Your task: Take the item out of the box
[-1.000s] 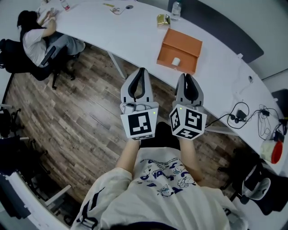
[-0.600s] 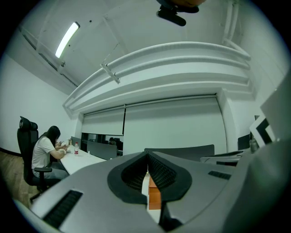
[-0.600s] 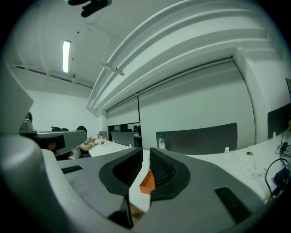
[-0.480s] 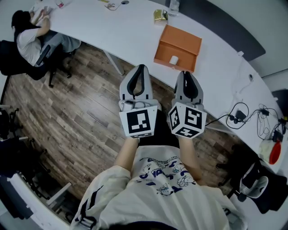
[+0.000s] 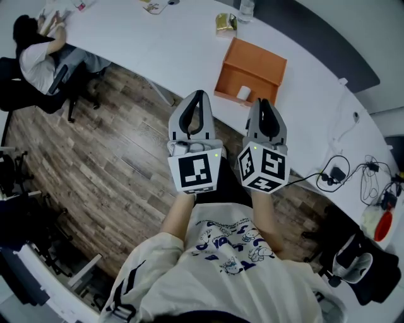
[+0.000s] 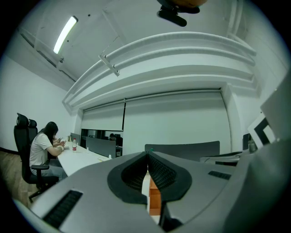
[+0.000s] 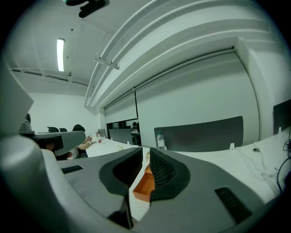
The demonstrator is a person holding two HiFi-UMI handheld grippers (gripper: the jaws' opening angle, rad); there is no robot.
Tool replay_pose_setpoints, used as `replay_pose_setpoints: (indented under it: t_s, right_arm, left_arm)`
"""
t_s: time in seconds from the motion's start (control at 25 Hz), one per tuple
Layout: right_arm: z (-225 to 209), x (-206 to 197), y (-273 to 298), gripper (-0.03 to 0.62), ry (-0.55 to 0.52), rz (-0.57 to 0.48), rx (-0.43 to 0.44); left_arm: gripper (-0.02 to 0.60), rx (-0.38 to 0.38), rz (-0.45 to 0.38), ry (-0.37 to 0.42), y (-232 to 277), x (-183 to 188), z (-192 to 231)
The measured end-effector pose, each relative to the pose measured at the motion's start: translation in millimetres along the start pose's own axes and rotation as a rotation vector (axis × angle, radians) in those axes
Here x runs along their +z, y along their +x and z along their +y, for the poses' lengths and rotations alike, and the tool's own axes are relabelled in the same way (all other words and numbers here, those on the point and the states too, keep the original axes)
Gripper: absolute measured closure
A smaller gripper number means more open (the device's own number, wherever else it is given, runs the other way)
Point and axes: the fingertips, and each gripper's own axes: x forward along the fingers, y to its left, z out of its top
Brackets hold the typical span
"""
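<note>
While both point toward the desk (image 5: pixel 189 44), left gripper (image 5: pixel 199 94) jaws together, empty; right gripper (image 5: pixel 264 101) same; orange box (image 5: pixel 251 70) beyond, white item (image 5: pixel 243 93) inside

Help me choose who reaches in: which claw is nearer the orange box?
Right. In the head view, the right claw points at the orange box, just short of its near edge. The left claw sits farther off, to the box's left.

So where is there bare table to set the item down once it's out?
Bare table lies left of the orange box, toward the seated person, and right of it, up to the cables. Crowded: behind the box by the bottle and packet, and the cabled end.
</note>
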Motion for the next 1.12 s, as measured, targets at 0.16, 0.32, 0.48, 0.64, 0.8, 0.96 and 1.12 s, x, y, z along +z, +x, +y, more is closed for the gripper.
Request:
replay_pose_setpoints:
  t_s: [0.16,0.32,0.48,0.64,0.8,0.96,1.12]
  right_arm:
    - [-11,-1,25,0.528,0.000,0.016,-0.006]
    - [-22,-8,45,0.528,0.008,0.044,-0.015]
    - [-32,-18,66,0.528,0.020,0.073,-0.023]
    - [-40,-29,84,0.530,0.034,0.101,-0.031]
    - [-50,-38,97,0.528,0.045,0.126,-0.038]
    - [-59,-43,108,0.530,0.052,0.141,-0.047]
    - [-68,-48,118,0.529,0.062,0.154,-0.058]
  left_arm:
    - [0.563,0.000,0.012,-0.015,26,-8,-3]
    - [0.563,-0.013,0.073,-0.001,48,-26,-7]
    - [0.563,-0.030,0.109,0.004,72,-40,-13]
    - [0.563,-0.044,0.145,0.003,90,-55,-17]
    - [0.563,-0.053,0.175,0.004,104,-68,-22]
    - [0.563,-0.066,0.196,0.010,116,-76,-28]
    - [0.563,-0.078,0.221,0.011,128,-86,-33]
